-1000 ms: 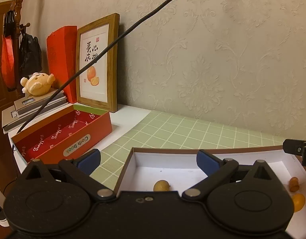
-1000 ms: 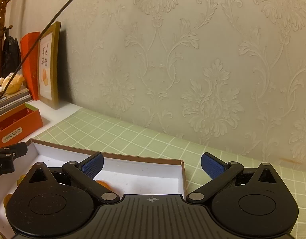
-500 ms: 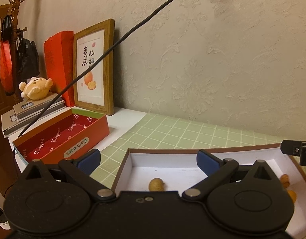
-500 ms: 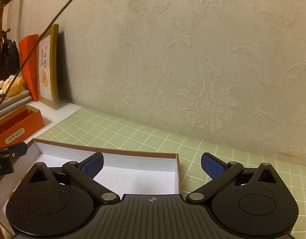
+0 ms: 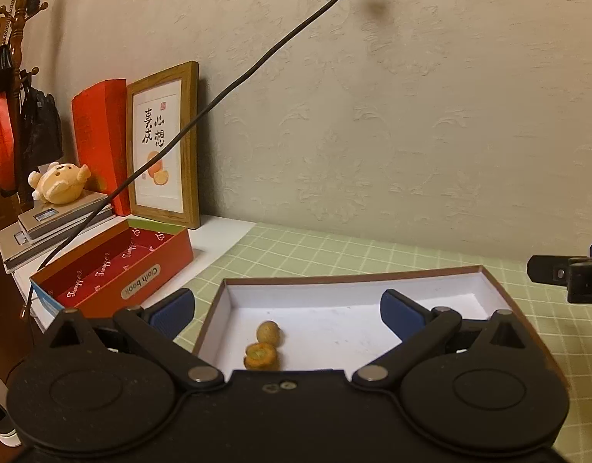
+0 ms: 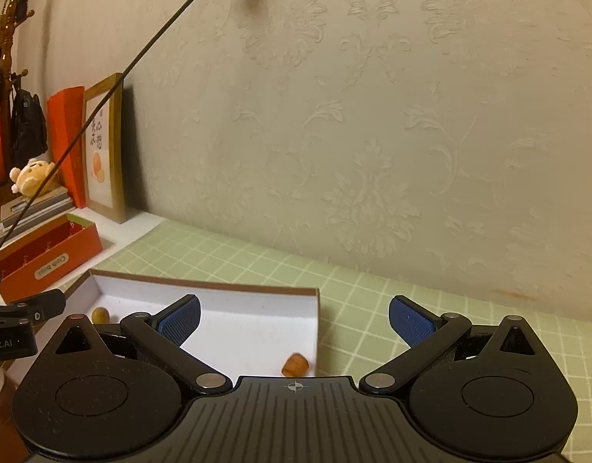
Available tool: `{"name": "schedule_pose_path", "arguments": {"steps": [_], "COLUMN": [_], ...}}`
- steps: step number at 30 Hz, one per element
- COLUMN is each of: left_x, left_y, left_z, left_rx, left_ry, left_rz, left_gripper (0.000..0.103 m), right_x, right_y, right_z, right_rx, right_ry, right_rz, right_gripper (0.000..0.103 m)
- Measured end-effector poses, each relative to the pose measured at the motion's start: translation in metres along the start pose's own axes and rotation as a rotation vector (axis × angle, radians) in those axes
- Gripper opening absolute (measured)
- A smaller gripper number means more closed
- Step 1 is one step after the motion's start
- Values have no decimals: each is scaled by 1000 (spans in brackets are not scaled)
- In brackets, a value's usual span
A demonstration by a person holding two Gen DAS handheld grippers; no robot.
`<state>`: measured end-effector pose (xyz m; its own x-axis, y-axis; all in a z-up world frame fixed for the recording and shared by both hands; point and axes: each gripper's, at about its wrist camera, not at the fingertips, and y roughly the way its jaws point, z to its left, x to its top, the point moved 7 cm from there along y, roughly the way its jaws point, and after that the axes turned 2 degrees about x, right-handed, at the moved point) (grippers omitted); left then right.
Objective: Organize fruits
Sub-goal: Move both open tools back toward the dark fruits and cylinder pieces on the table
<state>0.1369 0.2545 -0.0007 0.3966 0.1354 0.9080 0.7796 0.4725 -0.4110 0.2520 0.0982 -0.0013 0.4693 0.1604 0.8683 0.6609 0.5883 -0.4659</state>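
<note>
Left gripper (image 5: 286, 314) open over white box (image 5: 430, 283)
Tan fruit (image 5: 269, 332) & orange fruit (image 5: 260, 355) touching inside, nr front wall; red box (image 5: 157, 266) to left.

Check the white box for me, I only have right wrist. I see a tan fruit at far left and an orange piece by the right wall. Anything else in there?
Observer: Yes. Left wrist shows an orange fruit with a greenish centre in the white box, just on the camera side of your tan fruit. Your own gripper's finger hides it.
Operator: Is the left gripper holding anything?
Observer: No. The left gripper is open, with nothing between its fingers.
</note>
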Motion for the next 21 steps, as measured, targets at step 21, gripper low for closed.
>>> {"name": "schedule_pose_path", "arguments": {"steps": [21], "left_x": [-8], "left_y": [-33], "left_z": [-113], "left_rx": [-193], "left_ry": [81], "left_rz": [-19], "left_gripper": [97], "right_x": [-21], "right_y": [-81], "right_z": [-86], "right_rx": [-136], "right_ry": [35], "right_rz": [4], "right_gripper": [103]}}
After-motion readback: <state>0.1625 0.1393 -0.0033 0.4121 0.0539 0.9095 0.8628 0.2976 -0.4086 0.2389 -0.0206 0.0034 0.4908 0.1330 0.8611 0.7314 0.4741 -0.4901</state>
